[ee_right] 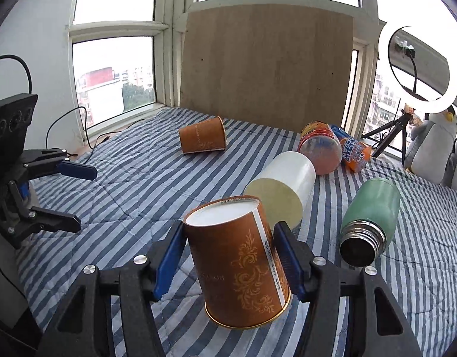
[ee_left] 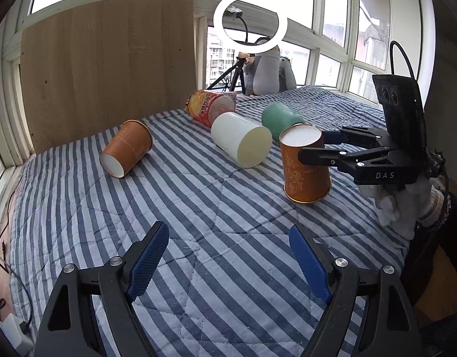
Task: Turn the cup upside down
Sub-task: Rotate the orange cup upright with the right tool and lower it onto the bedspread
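On the striped bed cover [ee_left: 198,208], the left gripper [ee_left: 228,255] hangs with jaws wide and empty near the front edge, while toward the right edge the right gripper [ee_right: 228,255] clasps the inverted brown cup [ee_right: 240,264], mouth down and slightly tilted; I judge it needs lowering flat before release.

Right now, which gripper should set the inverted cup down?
Right. The right gripper already brackets the inverted brown paper cup with gold scrollwork, rim down, tilted. The left gripper is open and holds nothing, short of the cup, above the striped blue-and-white quilt.
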The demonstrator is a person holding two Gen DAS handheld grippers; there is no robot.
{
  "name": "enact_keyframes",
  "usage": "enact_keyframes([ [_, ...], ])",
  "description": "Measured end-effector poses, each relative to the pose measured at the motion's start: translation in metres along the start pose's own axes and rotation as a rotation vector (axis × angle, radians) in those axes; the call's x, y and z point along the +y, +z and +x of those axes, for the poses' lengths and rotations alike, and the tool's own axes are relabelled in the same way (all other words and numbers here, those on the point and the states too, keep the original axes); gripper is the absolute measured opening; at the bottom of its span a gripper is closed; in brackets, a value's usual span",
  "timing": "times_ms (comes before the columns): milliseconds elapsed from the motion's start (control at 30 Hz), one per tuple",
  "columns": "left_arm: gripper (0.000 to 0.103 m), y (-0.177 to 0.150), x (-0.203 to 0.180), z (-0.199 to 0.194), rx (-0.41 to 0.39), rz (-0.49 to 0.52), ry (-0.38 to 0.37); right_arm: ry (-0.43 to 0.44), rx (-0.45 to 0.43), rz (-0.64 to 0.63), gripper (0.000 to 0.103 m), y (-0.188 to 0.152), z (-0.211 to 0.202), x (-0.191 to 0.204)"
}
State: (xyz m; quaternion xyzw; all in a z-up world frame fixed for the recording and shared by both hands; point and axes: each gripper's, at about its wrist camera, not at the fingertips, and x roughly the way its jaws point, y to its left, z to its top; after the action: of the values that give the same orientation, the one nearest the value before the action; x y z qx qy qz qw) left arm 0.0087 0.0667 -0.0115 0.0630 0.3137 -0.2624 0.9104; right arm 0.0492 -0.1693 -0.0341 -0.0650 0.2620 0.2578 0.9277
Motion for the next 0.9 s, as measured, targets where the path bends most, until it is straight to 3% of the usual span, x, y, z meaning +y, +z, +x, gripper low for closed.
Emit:
enact_keyframes([
  [167, 0.086, 0.009, -0.025, 0.005, -0.05, 0.022, 0.038, -0.008, -0.121, 0.158, 0.057, -0.011, -0.012, -0.022],
  [333, 0.086, 0.019, -0.051, 0.013, -0.118, 0.002, 0.089, -0.043, -0.167, 0.212, 0.057, -0.011, -0.018, -0.037],
  [667, 0.086, 0.024, -0.091, 0.031, -0.218, 0.003, 0.159, -0.116, -0.13, 0.214, 0.057, -0.017, -0.017, -0.038],
  [900, 0.086, 0.025, -0.1, 0.037, -0.225, 0.009, 0.146, -0.126, -0.083, 0.215, 0.057, -0.023, -0.019, -0.037],
])
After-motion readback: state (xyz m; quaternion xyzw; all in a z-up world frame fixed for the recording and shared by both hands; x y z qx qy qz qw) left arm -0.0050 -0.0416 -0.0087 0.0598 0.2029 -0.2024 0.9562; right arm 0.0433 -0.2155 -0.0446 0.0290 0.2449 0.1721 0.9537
